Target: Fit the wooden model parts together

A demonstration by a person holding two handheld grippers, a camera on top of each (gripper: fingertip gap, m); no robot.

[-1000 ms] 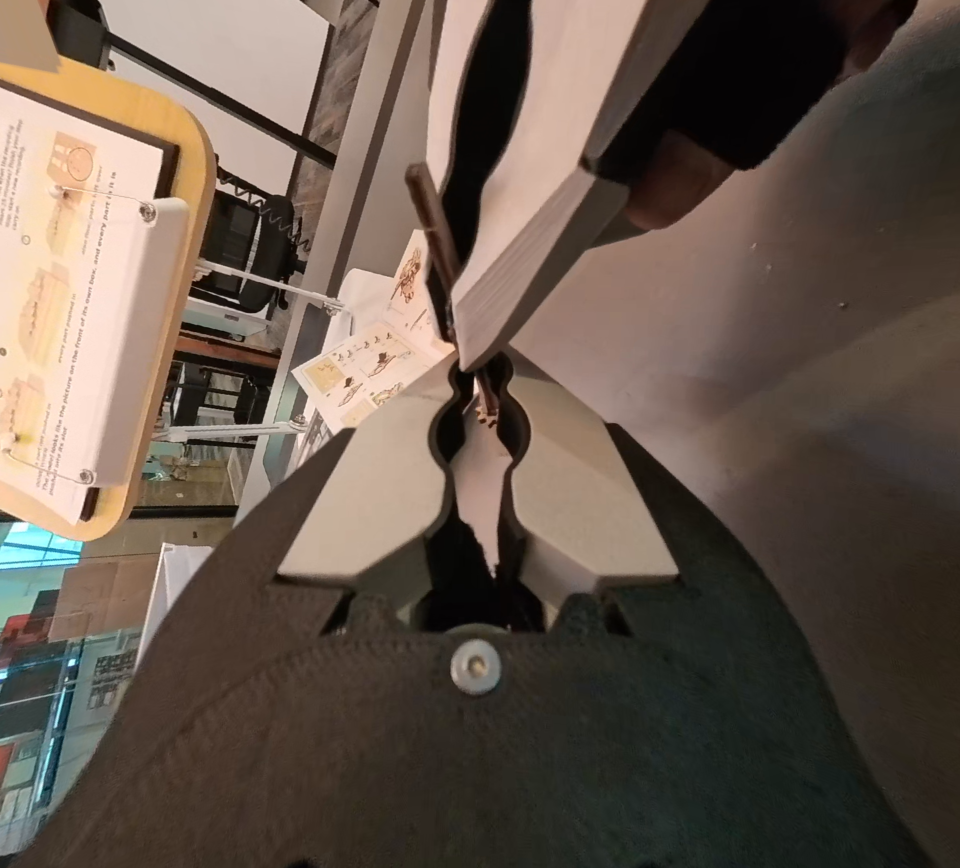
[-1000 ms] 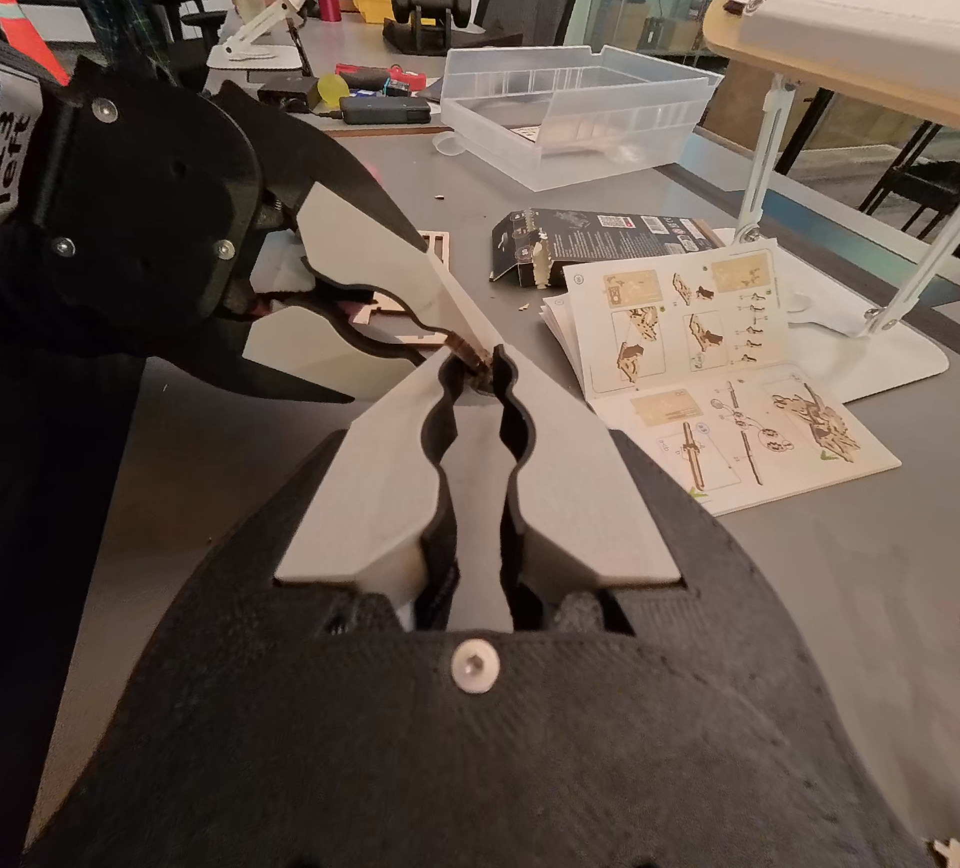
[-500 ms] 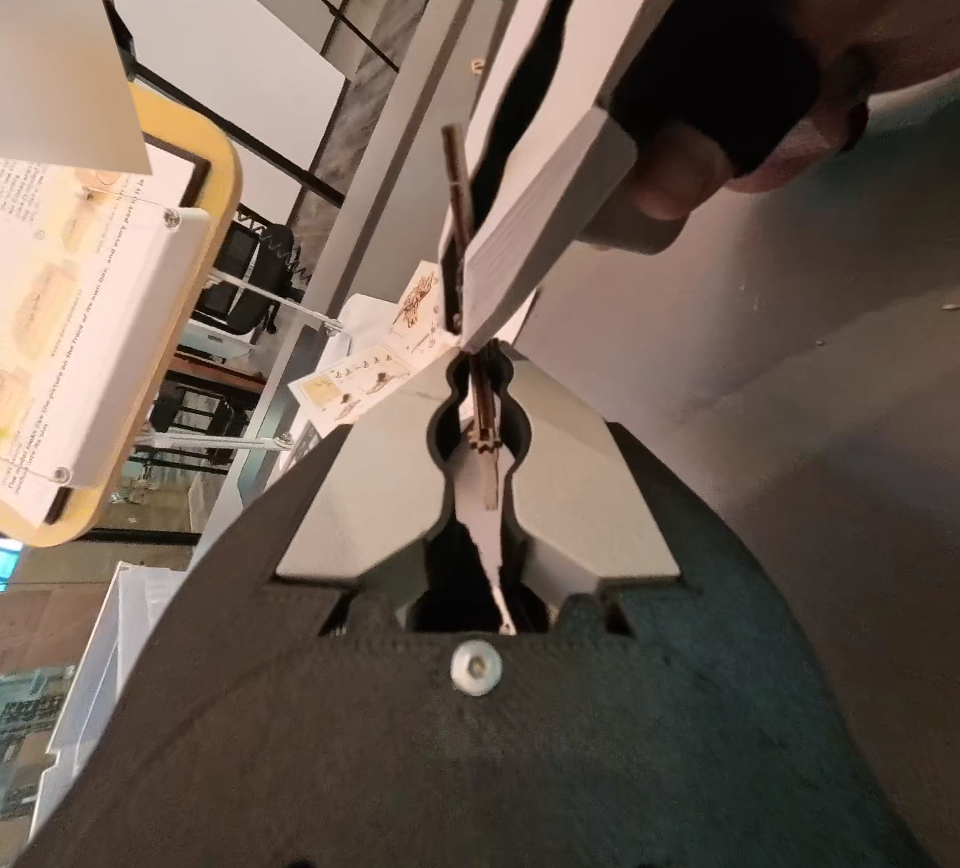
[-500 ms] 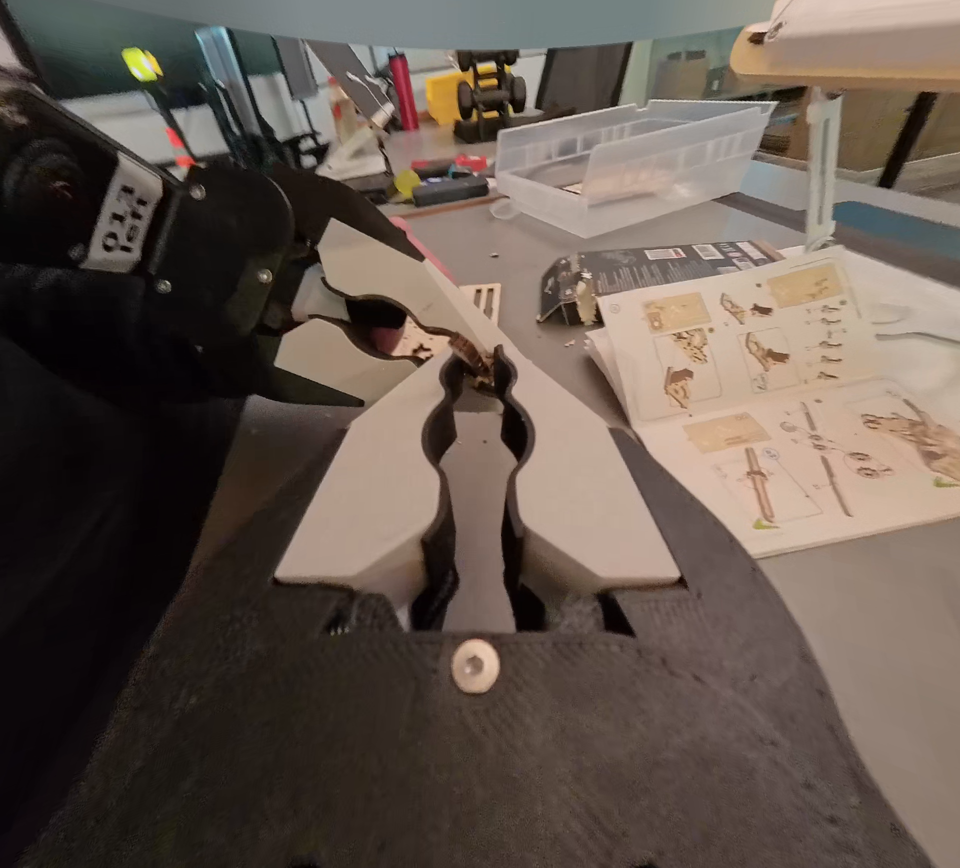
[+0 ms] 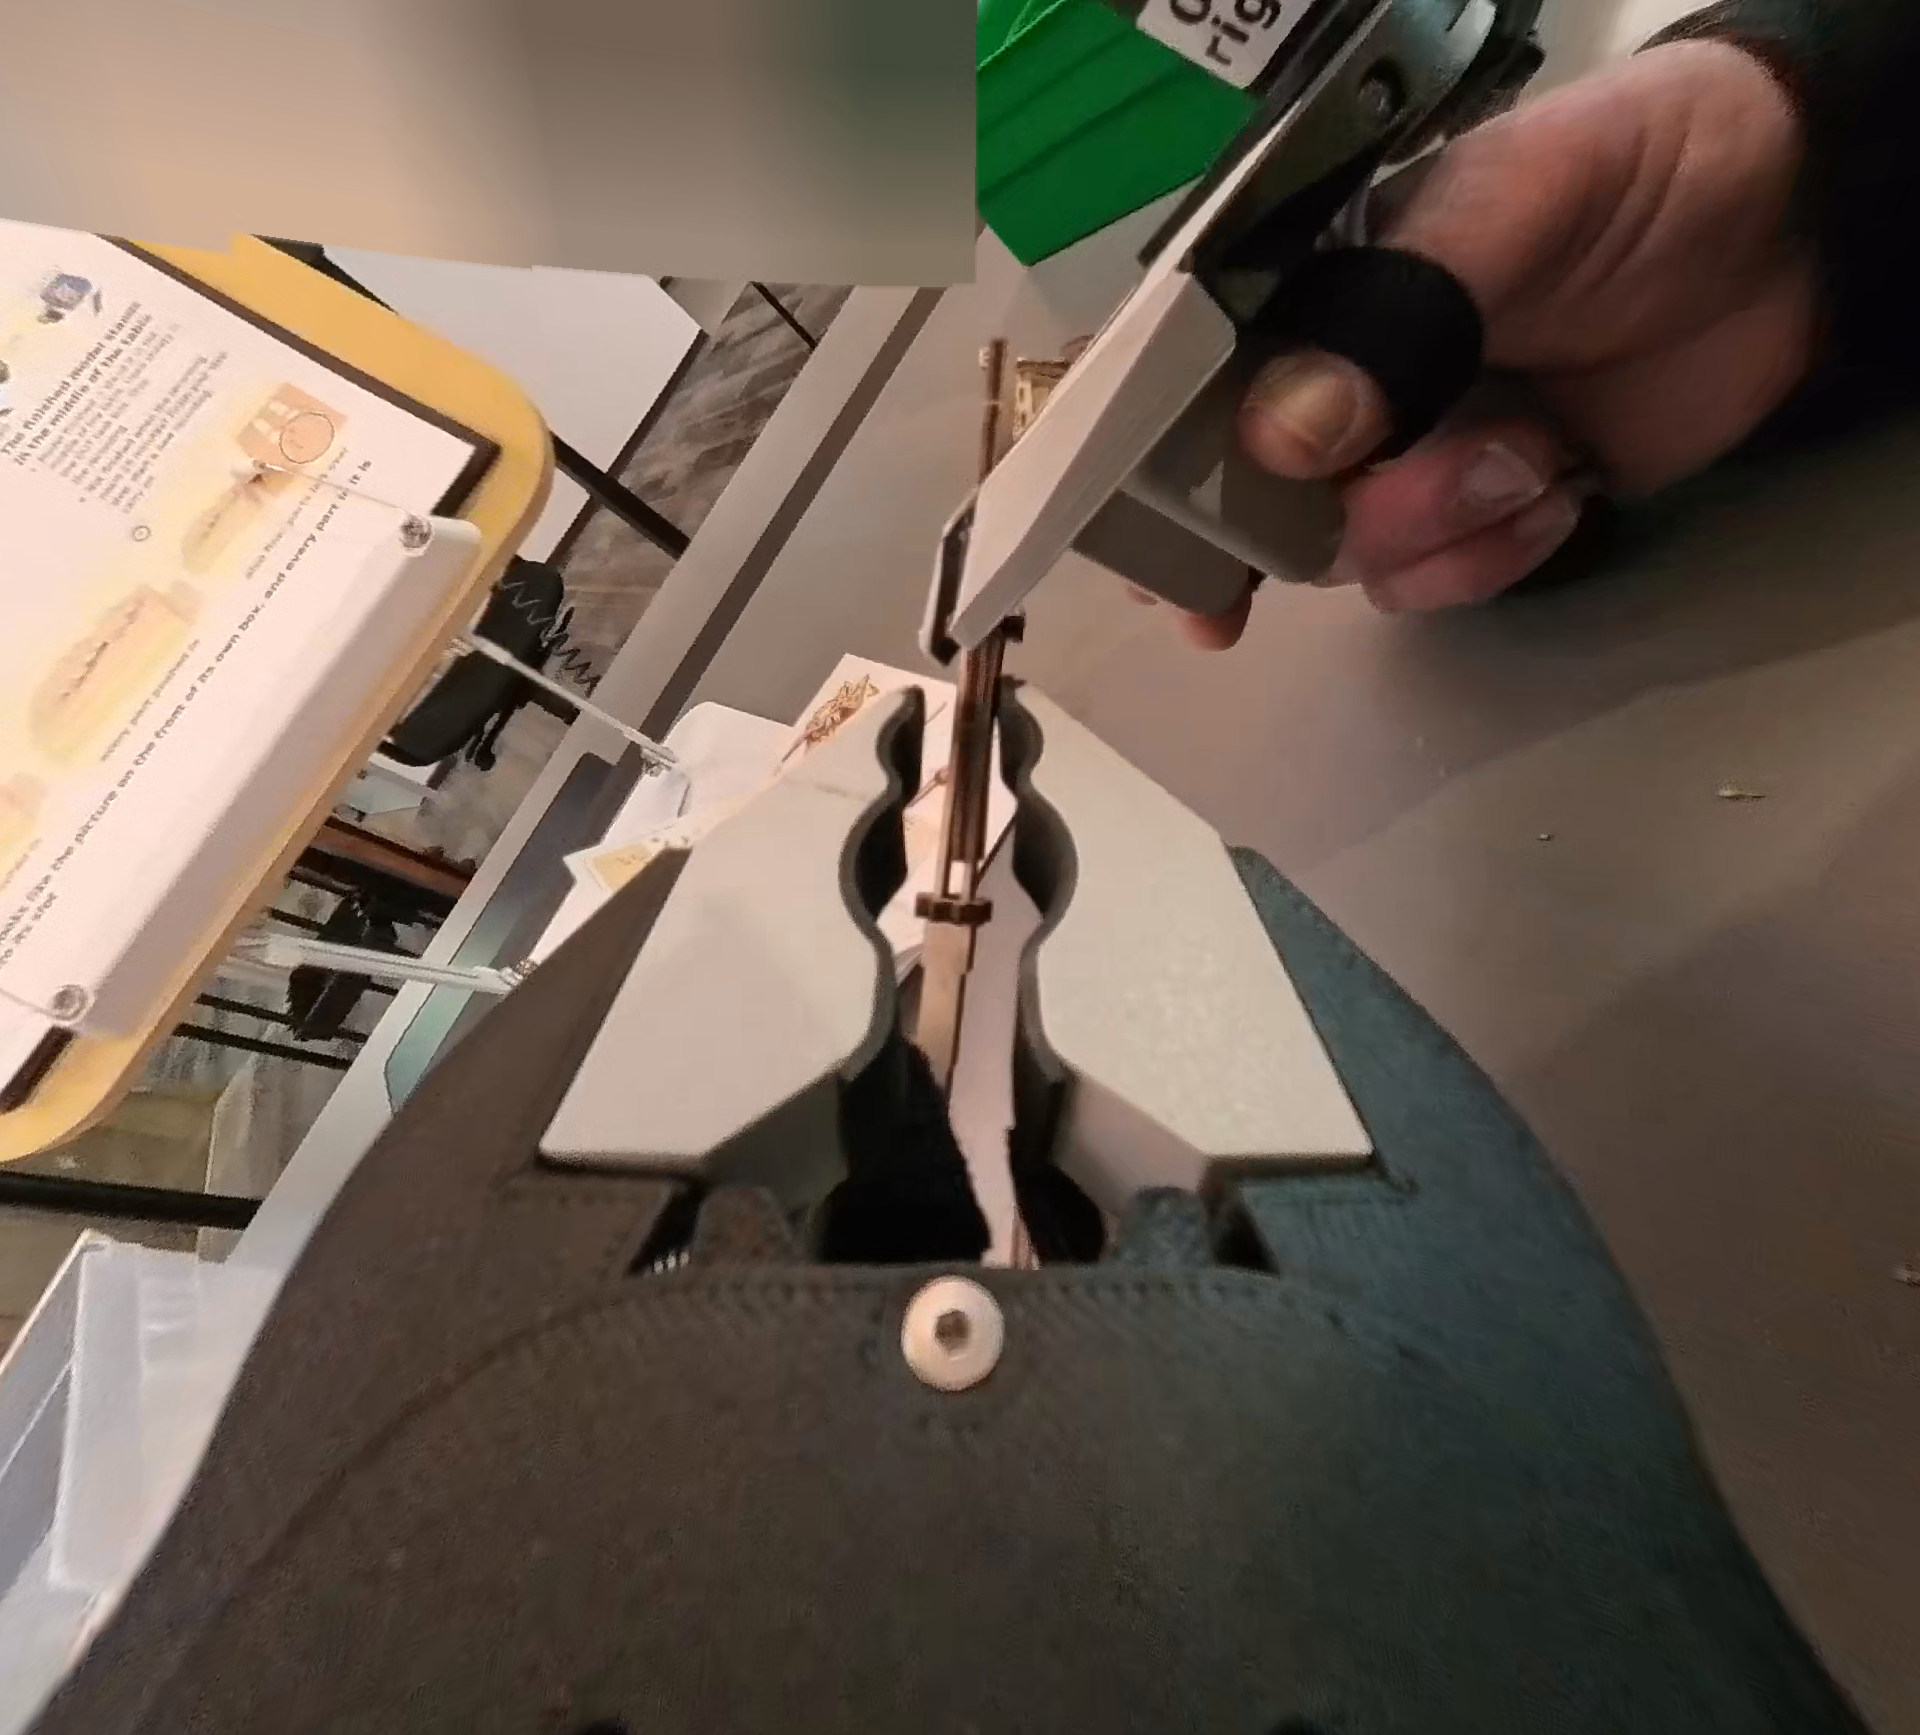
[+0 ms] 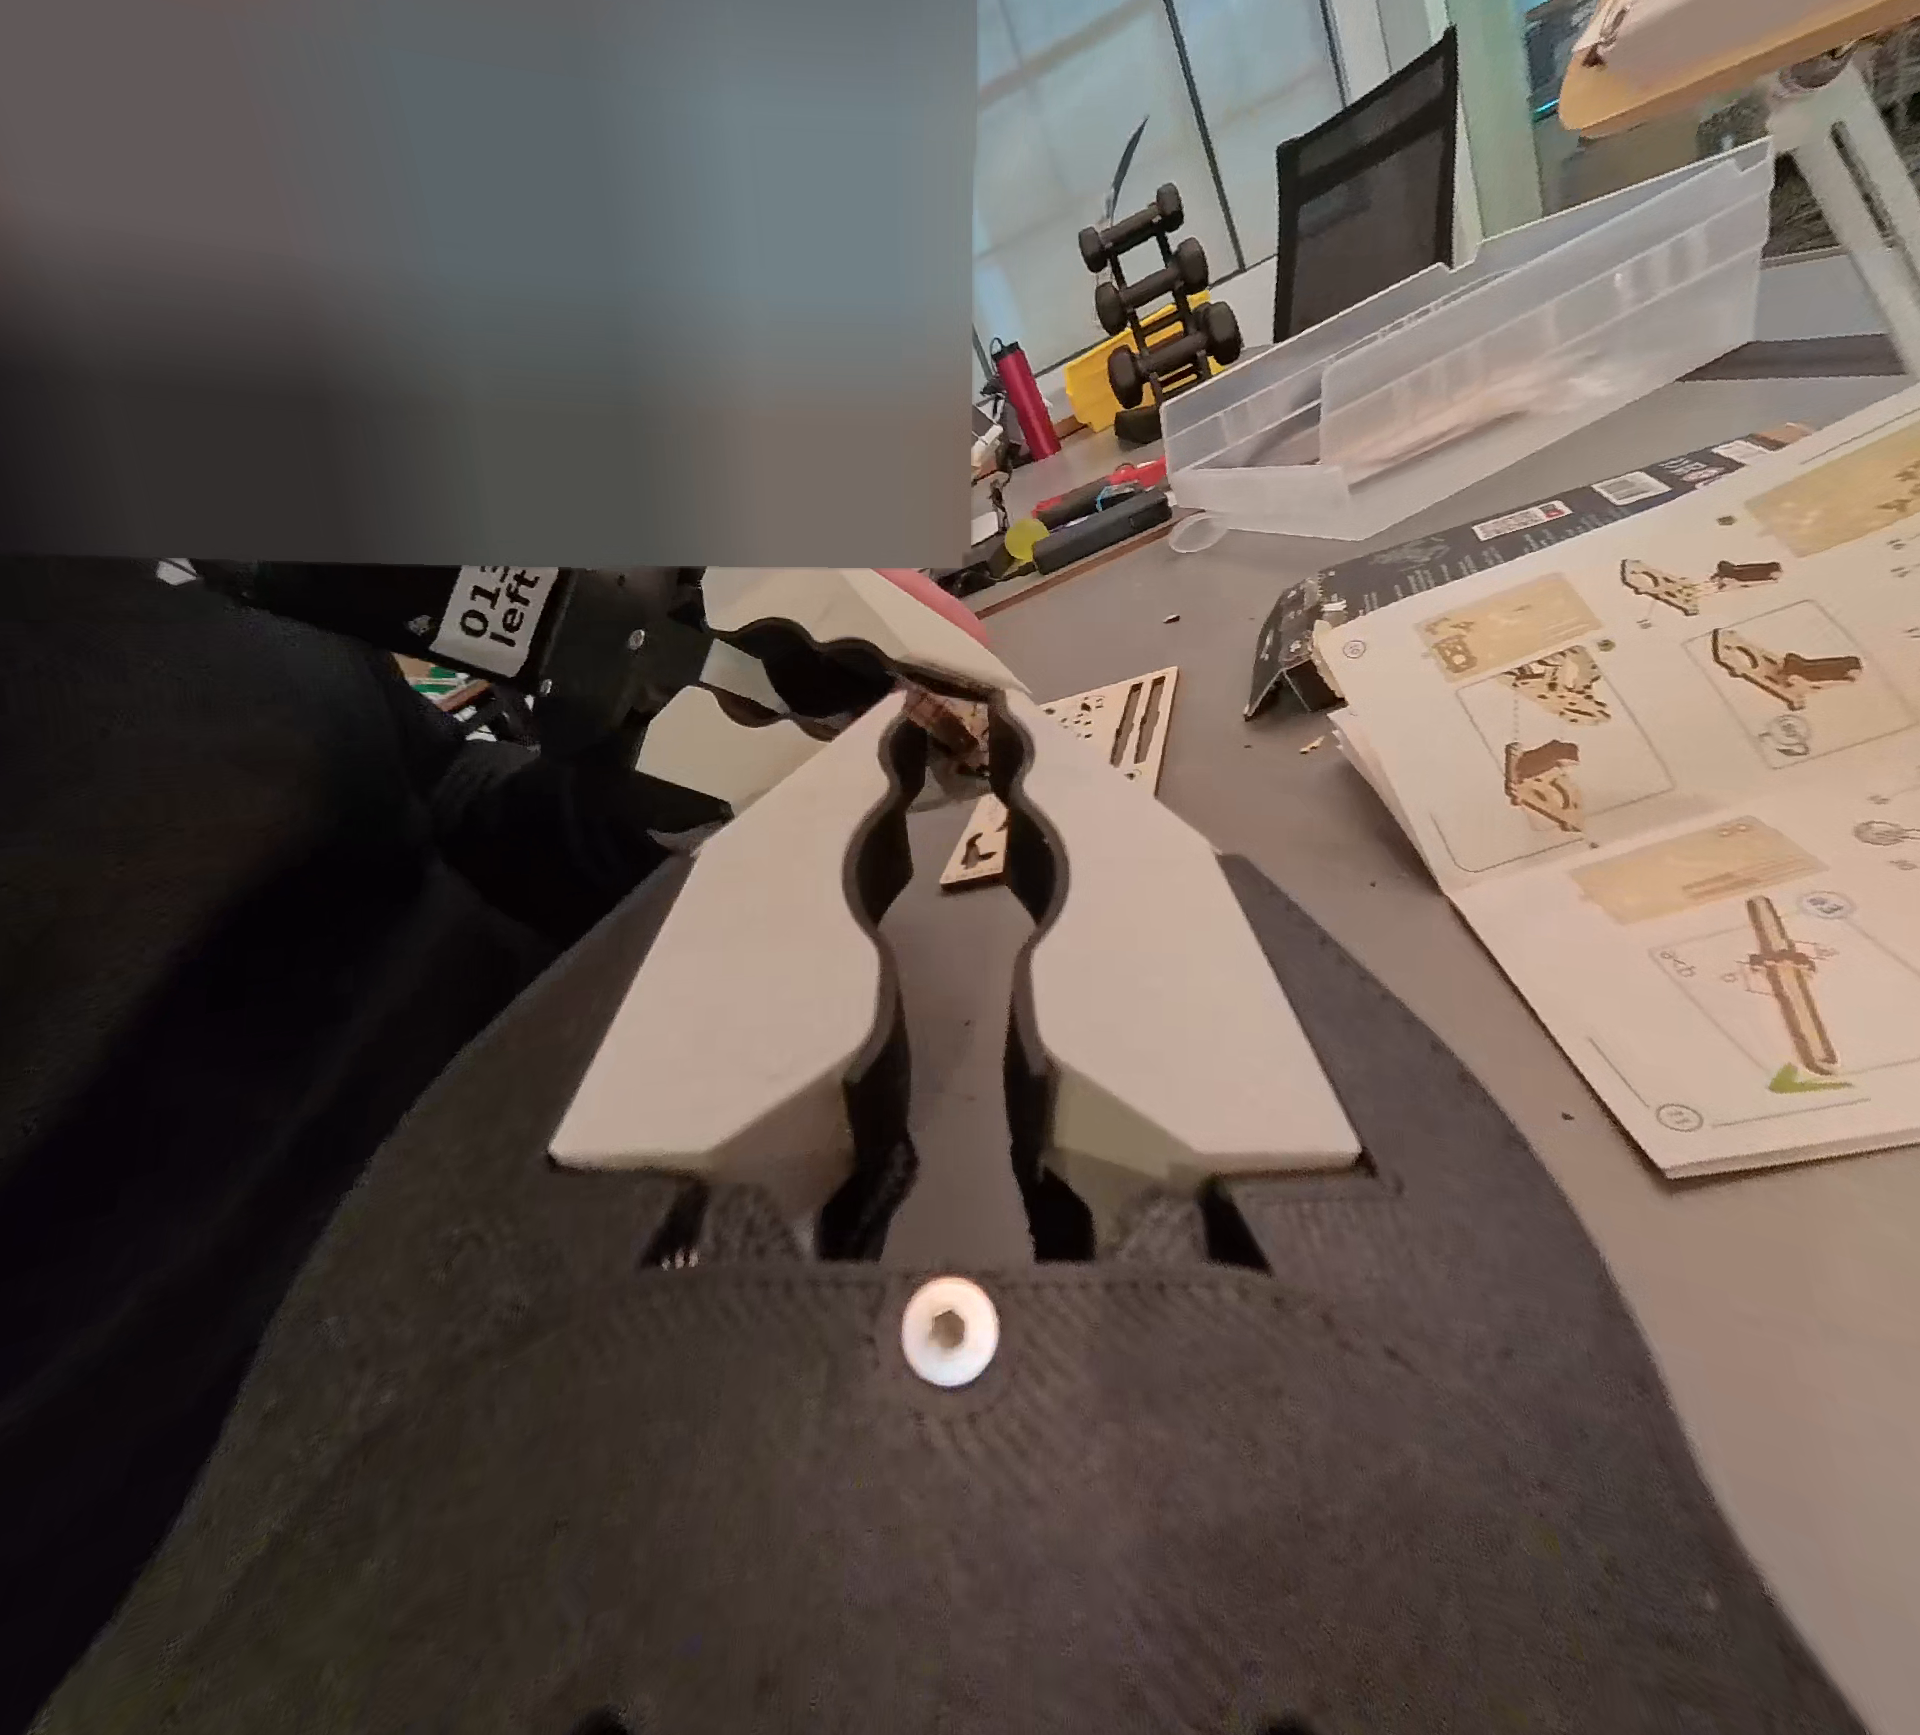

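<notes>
A thin wooden model part (image 5: 966, 802) stands edge-on between the pads of my left gripper (image 5: 964, 709), which is shut on it. A small cross piece (image 5: 951, 906) sits on the strip deeper between the fingers. My right gripper (image 5: 961, 636) comes in from the upper right, held by a hand (image 5: 1558, 397), and is shut on the same part just above the left tips. In the right wrist view, the right gripper (image 6: 954, 714) pinches the brown part (image 6: 951, 735). The left gripper (image 6: 935, 677) meets it there from the left.
On the grey table (image 6: 1351, 1373) lie an open instruction booklet (image 6: 1662, 802), a dark box (image 6: 1455, 542), cut-out wooden sheets (image 6: 1127, 719) and a clear plastic tray (image 6: 1507, 376). A yellow-rimmed stand with a printed sheet (image 5: 208, 646) rises at the side. Dumbbells (image 6: 1153, 303) stand far back.
Both grippers have tilted and risen together, still holding the part. The strip now reaches deeper between the left fingers, and the right gripper sits farther up in the left wrist view.
</notes>
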